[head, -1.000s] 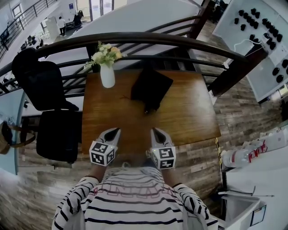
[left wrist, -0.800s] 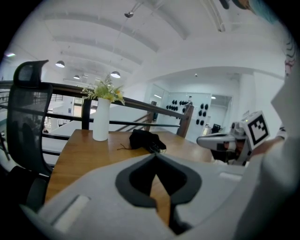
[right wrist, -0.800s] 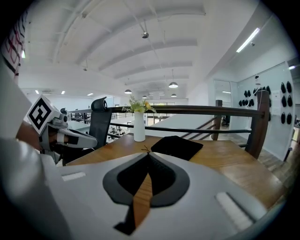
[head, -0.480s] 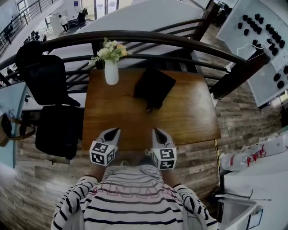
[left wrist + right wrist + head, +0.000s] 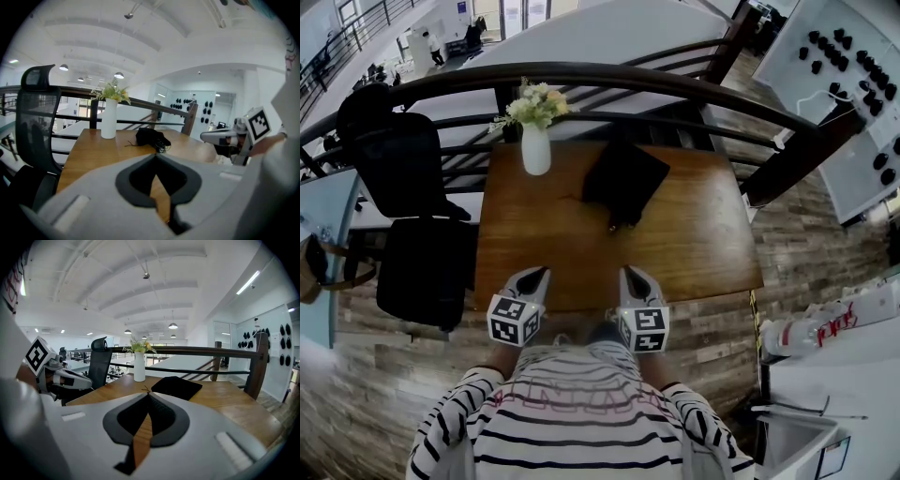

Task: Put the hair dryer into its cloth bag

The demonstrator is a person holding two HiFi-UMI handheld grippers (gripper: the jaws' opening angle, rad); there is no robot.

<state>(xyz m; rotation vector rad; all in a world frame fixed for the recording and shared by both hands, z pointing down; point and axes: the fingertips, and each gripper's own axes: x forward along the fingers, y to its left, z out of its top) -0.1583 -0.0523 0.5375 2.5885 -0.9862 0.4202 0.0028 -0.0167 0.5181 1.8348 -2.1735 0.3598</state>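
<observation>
A black cloth bag (image 5: 623, 180) lies flat on the far half of the wooden table (image 5: 703, 244). It also shows in the left gripper view (image 5: 149, 138) and the right gripper view (image 5: 177, 386). A thin cord and a small dark end stick out at its near corner (image 5: 613, 225). I cannot make out a hair dryer apart from the bag. My left gripper (image 5: 543, 271) (image 5: 156, 154) and right gripper (image 5: 622, 271) (image 5: 148, 393) hover side by side over the table's near edge. Both are shut and empty, well short of the bag.
A white vase (image 5: 536, 150) of flowers stands at the table's far left corner. A black office chair (image 5: 414, 225) sits left of the table. A dark curved railing (image 5: 675, 89) runs behind it. A white counter with a bottle (image 5: 820, 328) lies to the right.
The head view has drifted a little, so the table and vase sit slightly further right. Both grippers stay shut at the near edge.
</observation>
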